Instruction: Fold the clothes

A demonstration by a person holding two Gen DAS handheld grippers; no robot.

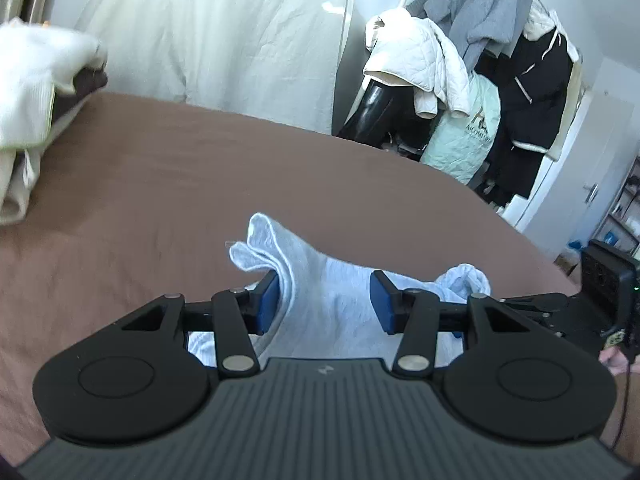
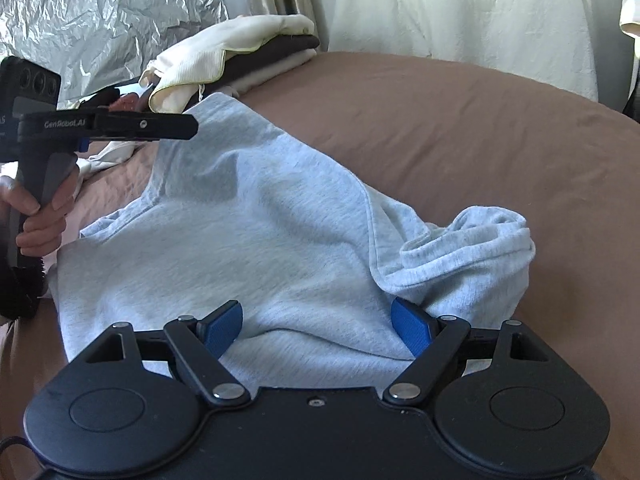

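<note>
One grey garment (image 2: 256, 240), two tongs apart.

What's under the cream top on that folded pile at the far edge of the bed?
Under the cream top lies a dark brown garment, then a pale beige one, all on the brown bedsheet. Anything deeper in the pile is covered.
</note>
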